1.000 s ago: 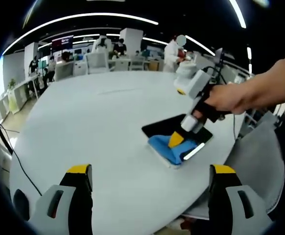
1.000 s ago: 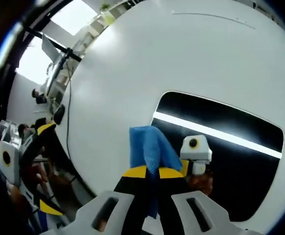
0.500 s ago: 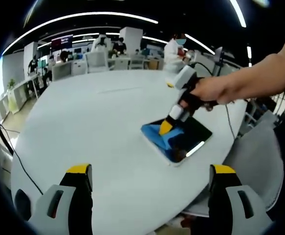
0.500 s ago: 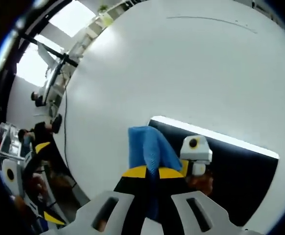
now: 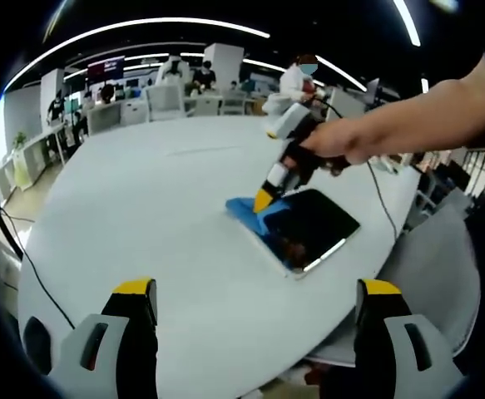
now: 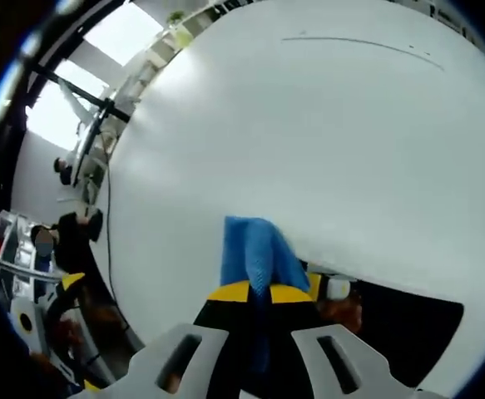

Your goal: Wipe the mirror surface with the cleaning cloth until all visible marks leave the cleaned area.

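Two grippers, one cloth, one mirror, one table. Right gripper (image 6: 255, 293) clamped on the blue cleaning cloth (image 6: 257, 253), yellow-tipped jaws pressed together with the fabric pinched between and bunching up above them. Same right gripper (image 5: 263, 199) seen from the left gripper view, held in a person's hand (image 5: 335, 141), tip pressed down on the cloth (image 5: 249, 209) at the far corner of the mirror (image 5: 309, 229). Left gripper (image 5: 254, 291) open, jaws standing wide apart over bare table (image 5: 142, 216), gripping nothing, well short of the mirror.

One dark rectangular mirror, lying flat on the white round table near its right-hand edge; cloth partly on the mirror's corner, partly spilling onto the table surface beside it. One bright strip of reflected light along the mirror's near edge.

Left gripper view alone: whole mirror outline, the hand and forearm, several people and white chairs (image 5: 165, 100) in the room behind, curved ceiling lights, a dark cable (image 5: 26, 258) trailing over the table's left rim. Right gripper view alone: close look at the pinch on the cloth, a dark wedge of mirror (image 6: 400, 332) at lower right with a reflection of the gripper in it, wide white table (image 6: 309, 141) beyond.
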